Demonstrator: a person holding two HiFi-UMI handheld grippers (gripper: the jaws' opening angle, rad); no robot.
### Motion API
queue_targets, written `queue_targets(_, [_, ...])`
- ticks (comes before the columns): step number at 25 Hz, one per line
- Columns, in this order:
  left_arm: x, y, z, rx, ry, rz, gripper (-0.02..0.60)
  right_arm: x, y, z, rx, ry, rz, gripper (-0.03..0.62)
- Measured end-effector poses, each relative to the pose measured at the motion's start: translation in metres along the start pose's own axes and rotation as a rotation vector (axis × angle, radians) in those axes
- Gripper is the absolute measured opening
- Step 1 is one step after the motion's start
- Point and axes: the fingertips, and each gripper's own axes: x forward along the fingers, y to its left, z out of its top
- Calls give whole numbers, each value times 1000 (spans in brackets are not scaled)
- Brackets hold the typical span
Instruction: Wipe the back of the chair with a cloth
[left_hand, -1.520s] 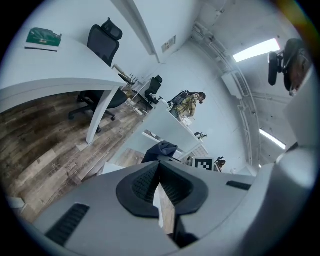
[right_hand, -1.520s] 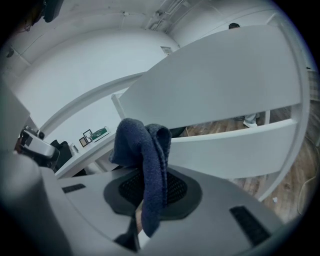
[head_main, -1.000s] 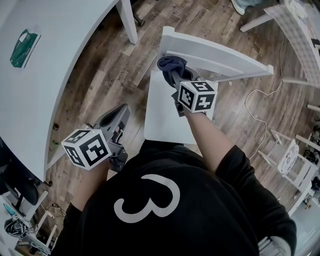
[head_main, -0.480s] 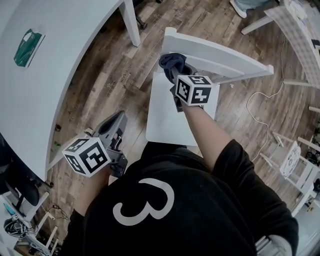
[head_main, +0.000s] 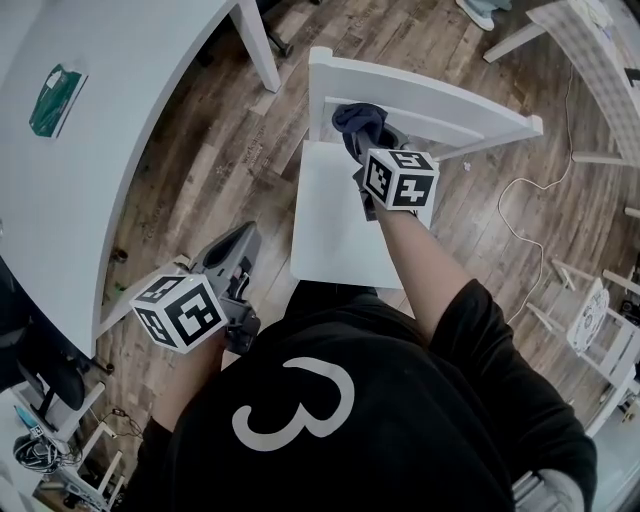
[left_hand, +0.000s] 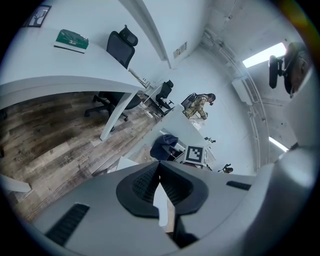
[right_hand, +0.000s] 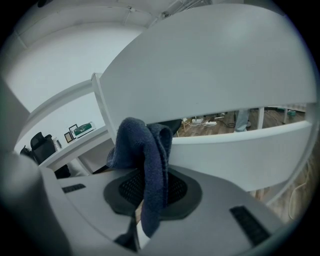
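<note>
Shifted a little along the rail, away from the corner post where it sat a second earlier, the dark blue towelling cloth lay bunched against the curved backrest of the white wooden chair, on the side facing the seat. The right gripper had its jaws clamped on the cloth, a fold of which hung down between the black ribbed pads while the rest spilled over the jaw tips and touched the chair's upper rail. Its black-and-white marker cube stood over the back edge of the chair's flat white seat.

The left gripper was held low to the left of the chair, off the seat's front corner and well apart from the cloth, where it had been in the earlier frames. Its jaws were closed pad to pad, with nothing held between them. They pointed roughly toward the chair, and its own marker cube sat near the person's black top printed with a white figure 3.

Left of the chair, a large white table carried a green packet, and to the chair's right a thin white cable trailed over the brown wood-plank floor
</note>
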Motion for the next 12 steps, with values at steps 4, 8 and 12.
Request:
queue_targets(4, [8,-15,-3,17,6,-6,14,-15,-24,-2,14,-6,-20,51])
queue_targets(8, [18,-28,-11,25,24,-8,14,-29,-48,-4,36,-14,-46,52])
queue_targets(12, [34,-46,-23,28,48,-22,14,-45,-75,-5,47,-15,-65,52])
